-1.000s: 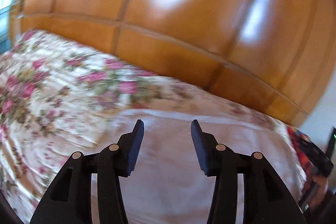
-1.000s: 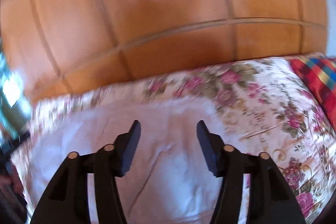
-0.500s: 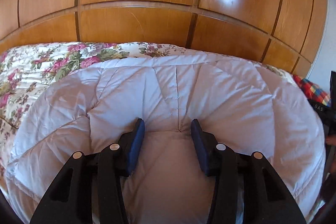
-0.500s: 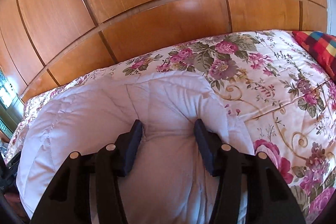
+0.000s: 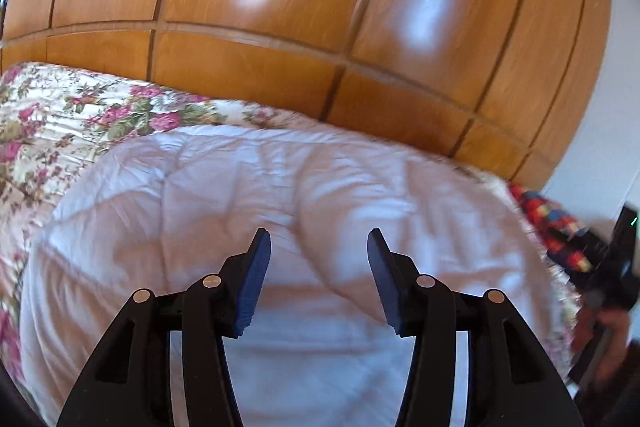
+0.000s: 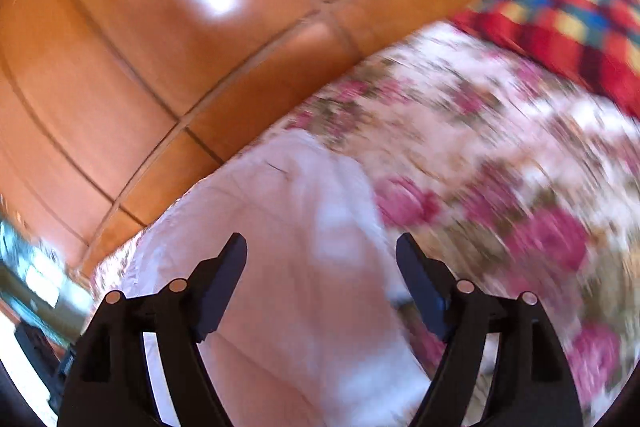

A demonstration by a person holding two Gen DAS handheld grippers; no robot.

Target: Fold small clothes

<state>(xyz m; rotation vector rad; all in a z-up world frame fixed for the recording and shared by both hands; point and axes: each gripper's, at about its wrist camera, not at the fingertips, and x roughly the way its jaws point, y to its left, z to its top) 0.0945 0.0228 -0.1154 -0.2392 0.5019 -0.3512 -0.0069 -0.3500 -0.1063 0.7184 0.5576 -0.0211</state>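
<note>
A white quilted cloth lies spread on a floral bedspread. My left gripper hovers low over its near part. Its jaws are opening, and a soft ridge of the cloth runs between the blue pads without being pressed. In the blurred right wrist view the white cloth fills the lower left. My right gripper is over its right edge, tilted. Its jaws are also opening and stand wide, with cloth below them but nothing pinched.
A glossy wooden wardrobe rises right behind the bed. A red plaid pillow lies at the bed's right end. A dark device and a hand show at the left view's right edge. The floral bedspread extends right.
Half a second ago both grippers had a fold of the white cloth between nearly closed pads. Now both jaws are wider, the right far more, and the right view has rolled and swung.
</note>
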